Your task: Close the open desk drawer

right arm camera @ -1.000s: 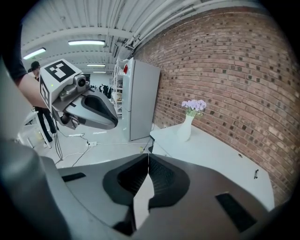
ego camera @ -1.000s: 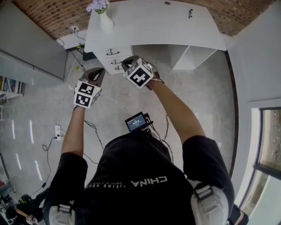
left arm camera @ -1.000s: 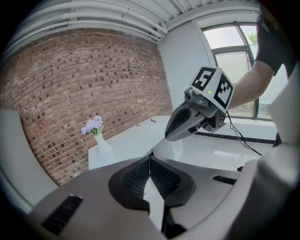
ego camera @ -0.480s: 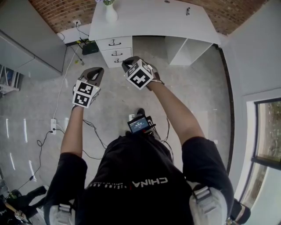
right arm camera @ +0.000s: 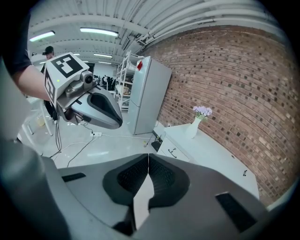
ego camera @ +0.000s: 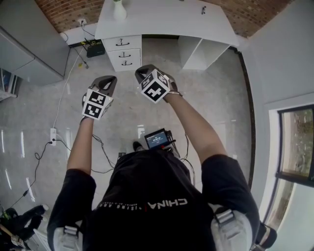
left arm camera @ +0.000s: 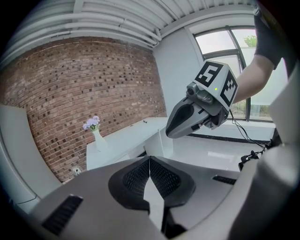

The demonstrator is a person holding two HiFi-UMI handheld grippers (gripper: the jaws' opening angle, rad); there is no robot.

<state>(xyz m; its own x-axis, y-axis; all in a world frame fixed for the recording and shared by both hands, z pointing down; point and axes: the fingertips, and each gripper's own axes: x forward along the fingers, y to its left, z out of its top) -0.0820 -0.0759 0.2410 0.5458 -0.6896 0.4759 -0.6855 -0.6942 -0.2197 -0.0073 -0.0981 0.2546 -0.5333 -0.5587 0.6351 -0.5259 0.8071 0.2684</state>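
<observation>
**We are standing well back from the bench, both tongs empty.**
The drawer stack is sitting under the bench's picture-left end, far off, its three fronts seeming level. That is fitting either a walk-in to push one shut or a drawer already home, and we are not making out which. The left tongs and right tongs are pressing together on nothing. The frame edge is cutting off the vase.

Bright, even light; floor glare; fisheye edges, perhaps slightly soft.
</observation>
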